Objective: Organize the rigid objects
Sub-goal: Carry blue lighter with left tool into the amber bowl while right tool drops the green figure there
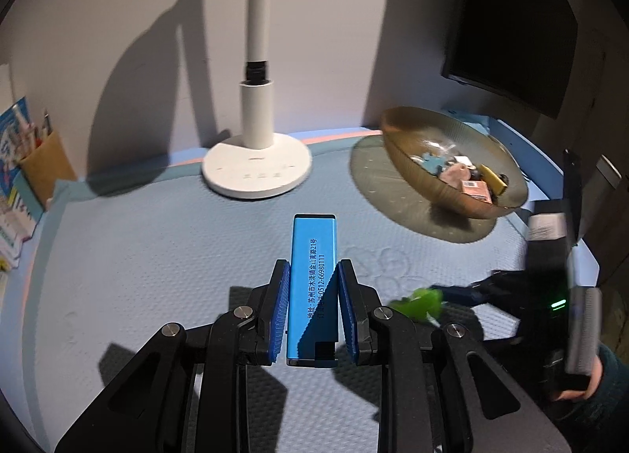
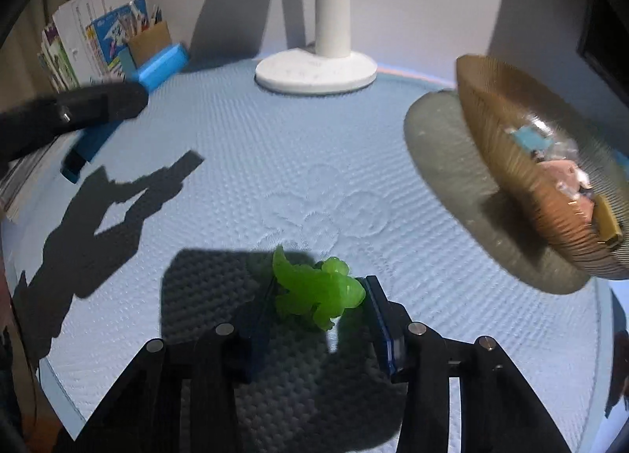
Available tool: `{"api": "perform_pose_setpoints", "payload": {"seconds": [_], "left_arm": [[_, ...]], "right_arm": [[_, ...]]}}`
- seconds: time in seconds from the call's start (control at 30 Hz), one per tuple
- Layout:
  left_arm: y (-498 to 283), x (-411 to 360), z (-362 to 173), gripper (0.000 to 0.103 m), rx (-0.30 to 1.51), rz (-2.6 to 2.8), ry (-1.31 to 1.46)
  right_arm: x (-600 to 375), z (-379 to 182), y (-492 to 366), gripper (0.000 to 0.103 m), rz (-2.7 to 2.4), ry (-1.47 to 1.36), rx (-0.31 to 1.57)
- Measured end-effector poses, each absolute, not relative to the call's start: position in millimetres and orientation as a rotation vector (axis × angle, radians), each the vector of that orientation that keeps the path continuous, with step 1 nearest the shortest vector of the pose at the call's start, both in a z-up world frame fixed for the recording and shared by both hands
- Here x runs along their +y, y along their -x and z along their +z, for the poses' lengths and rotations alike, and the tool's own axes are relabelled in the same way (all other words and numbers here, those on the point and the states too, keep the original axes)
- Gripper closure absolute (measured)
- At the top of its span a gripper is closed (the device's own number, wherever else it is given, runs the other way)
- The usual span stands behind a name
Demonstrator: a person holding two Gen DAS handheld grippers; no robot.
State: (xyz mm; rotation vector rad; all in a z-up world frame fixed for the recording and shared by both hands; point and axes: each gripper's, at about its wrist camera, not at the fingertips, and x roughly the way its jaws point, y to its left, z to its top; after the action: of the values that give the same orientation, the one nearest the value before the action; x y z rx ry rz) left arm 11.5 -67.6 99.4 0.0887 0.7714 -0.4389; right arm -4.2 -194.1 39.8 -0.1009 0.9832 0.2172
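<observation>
left gripper [image 1: 312, 309]: pads sit either side of the blue box [image 1: 313, 288], a sliver of gap visible on both flanks; contact is not certain, so I cannot tell whether it grips or only brackets the box
blue box, position: between the left fingers, over the light quilted mat [image 1: 157, 248]; whether it rests on the mat or is lifted cannot be told
blue box, axis: long axis runs straight away from the left wrist camera, parallel to the fingers; far end points toward the white lamp base [image 1: 257, 170], printed side faces up
right gripper [image 2: 318, 296]: jaws narrow around the green toy figure [image 2: 318, 292]; right pad touches it, left pad is in shadow and unclear
green toy, position: low over the mat, near centre, ahead of the embossed flower
green toy, axis: body lies across the jaws, tail end up-left, bulkier end toward the right pad
risk 1: box probably slides or tips forward if lifted, since the pads hold only its near half
risk 2: lumpy toy may twist out of the flat pads during transfer
risk 3: amber bowl [image 2: 538, 178] is shallow and already holds small items; a high drop could bounce the toy out
</observation>
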Motion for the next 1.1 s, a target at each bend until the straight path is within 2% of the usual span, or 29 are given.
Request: {"api": "perform_pose_setpoints", "payload": {"seconds": [0.2,0.37,0.47,0.6,0.7,0.73,0.77,0.8,0.83,1.1], "left_arm": [[-24.1,-65.4,121.4,0.082,0.721,-0.452,-0.062],[-43.2,-115.4,151.5,0.082,0.653,-0.542,-0.091],[-61.8,-165.2,149.4,0.082,0.672,-0.615,-0.121],[-87.3,-224.2,128.3,0.082,0.769,-0.684,-0.117],[-98.3,-252.1,119.7,0.081,0.779,-0.685,-0.123],[-99.9,-257.1,118.2,0.076,0.782,-0.684,-0.126],[-102.0,-261.1,116.6,0.068,0.789,-0.671,-0.13],[-103.4,-261.1,115.4,0.055,0.794,-0.641,-0.129],[-102.9,-257.4,115.9,0.05,0.79,-0.627,-0.118],[-85.5,-155.6,114.4,0.046,0.79,-0.525,0.007]], "right_arm": [[-251.5,123.4,26.5,0.06,0.088,0.028,0.774],[-313.4,175.0,10.8,0.06,-0.109,-0.055,0.655],[-349.8,176.8,-16.4,0.06,-0.207,-0.164,0.678],[-383.0,146.2,-57.7,0.06,-0.221,-0.307,0.802],[-396.3,132.5,-70.3,0.06,-0.201,-0.355,0.823],[-398.0,130.6,-73.5,0.06,-0.197,-0.364,0.814],[-400.5,129.2,-73.7,0.055,-0.189,-0.371,0.81],[-402.3,129.1,-72.2,0.052,-0.187,-0.38,0.806],[-402.5,129.3,-68.9,0.049,-0.19,-0.38,0.8],[-369.2,130.8,-31.7,0.048,-0.075,-0.358,0.826]]}}
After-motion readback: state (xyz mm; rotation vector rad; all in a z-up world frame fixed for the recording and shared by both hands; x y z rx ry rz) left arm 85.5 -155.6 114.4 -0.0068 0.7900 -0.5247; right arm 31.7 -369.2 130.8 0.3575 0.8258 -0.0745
